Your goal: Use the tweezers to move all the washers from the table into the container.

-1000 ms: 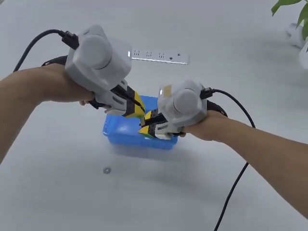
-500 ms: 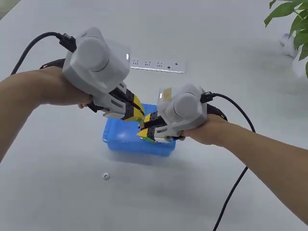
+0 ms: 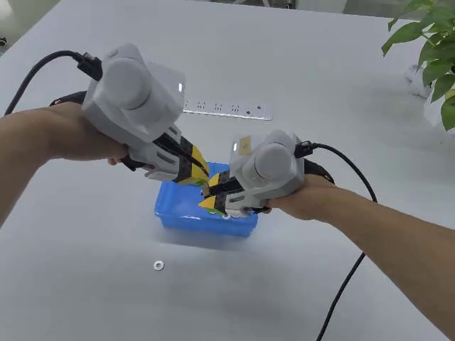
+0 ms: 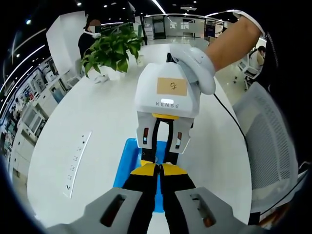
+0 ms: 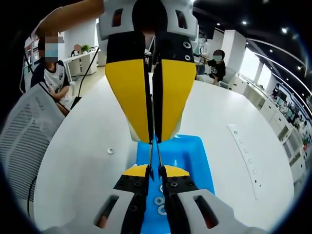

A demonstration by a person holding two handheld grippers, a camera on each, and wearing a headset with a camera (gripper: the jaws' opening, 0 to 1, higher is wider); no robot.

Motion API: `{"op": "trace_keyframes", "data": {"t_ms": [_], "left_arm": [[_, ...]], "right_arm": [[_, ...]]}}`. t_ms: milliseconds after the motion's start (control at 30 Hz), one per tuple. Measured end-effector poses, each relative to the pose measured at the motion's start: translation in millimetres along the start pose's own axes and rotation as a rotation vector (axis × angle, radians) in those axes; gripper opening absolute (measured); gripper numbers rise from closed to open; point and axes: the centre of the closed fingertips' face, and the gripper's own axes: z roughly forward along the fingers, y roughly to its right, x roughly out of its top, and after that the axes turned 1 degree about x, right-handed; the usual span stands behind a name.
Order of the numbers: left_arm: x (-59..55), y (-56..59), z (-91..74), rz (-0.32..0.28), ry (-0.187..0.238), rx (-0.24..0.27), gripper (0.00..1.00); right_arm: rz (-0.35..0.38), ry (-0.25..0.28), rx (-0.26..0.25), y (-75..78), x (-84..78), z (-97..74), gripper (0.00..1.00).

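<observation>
The left hand-held gripper (image 4: 158, 168) and right hand-held gripper (image 5: 155, 171) both pinch narrowly on the tweezers (image 5: 152, 146) above the blue container (image 3: 206, 222), while one washer (image 3: 158, 265) lies on the desk (image 3: 78, 291) beyond its near-left corner, on the left one's side.

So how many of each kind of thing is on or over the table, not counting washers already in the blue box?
Hand-held two-jaw grippers, the left gripper and the right gripper: 2
Thin metal tweezers: 1
Blue plastic container: 1
Small silver washer lying on the white table: 1
White power strip: 1
Green leafy plant: 1
Total: 7
</observation>
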Motion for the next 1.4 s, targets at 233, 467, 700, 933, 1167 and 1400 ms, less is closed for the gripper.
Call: {"op": "trace_keyframes", "data": {"t_ms": [233,467,700,933,1167,1400], "left_arm": [[0.0,10.5,-9.5,0.001,0.0,0.012,0.05],[-3.9,21.6,-18.1,-0.006,-0.002,0.02,0.05],[-12.4,34.3,-23.6,-0.023,-0.01,0.02,0.05],[-22.0,46.8,-23.6,-0.04,-0.018,0.01,0.05],[-30.0,55.1,-22.5,-0.056,-0.024,0.002,0.05],[-36.9,61.2,-22.3,-0.061,-0.033,0.0,0.05]], "right_arm": [[-0.01,0.005,0.0,-10.7,9.3,-1.4,0.12],[-0.021,0.011,0.009,-22.8,17.2,1.3,0.12],[-0.021,0.019,0.029,-38.5,22.6,8.1,0.12],[-0.019,0.017,0.057,-53.9,22.9,17.1,0.12],[-0.011,0.019,0.074,-63.7,21.8,23.2,0.12],[-0.01,0.024,0.088,-71.2,22.5,29.6,0.12]]}}
